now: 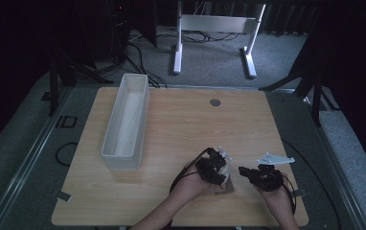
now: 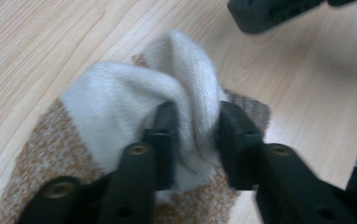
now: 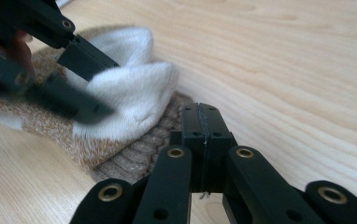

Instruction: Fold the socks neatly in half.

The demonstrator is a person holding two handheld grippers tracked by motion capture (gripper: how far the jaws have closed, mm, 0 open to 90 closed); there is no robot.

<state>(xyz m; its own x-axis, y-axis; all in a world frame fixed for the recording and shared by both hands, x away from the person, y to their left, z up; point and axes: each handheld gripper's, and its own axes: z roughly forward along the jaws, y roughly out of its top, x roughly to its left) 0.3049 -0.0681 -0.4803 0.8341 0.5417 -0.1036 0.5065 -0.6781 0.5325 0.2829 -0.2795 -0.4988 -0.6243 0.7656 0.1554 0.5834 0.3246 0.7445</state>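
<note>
Dim room, pale wood table: left gripper jaws pinch a sock; right gripper jaws clenched empty.

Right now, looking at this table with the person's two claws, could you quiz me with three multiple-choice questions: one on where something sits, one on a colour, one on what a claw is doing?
1. Where is the long white bin?
A. left part of the table
B. right edge
C. on the floor

2. What colours is the sock?
A. blue and black
B. white and tan-brown
C. all red

3. What is the left claw doing?
A. hanging open
B. gripping the bin
C. pinching the sock's white part

Answers: 1 A, the high view shows it left. 2 B, both claw views show this. 3 C, white fabric bunches between its jaws; the right claw is closed on nothing.
</note>
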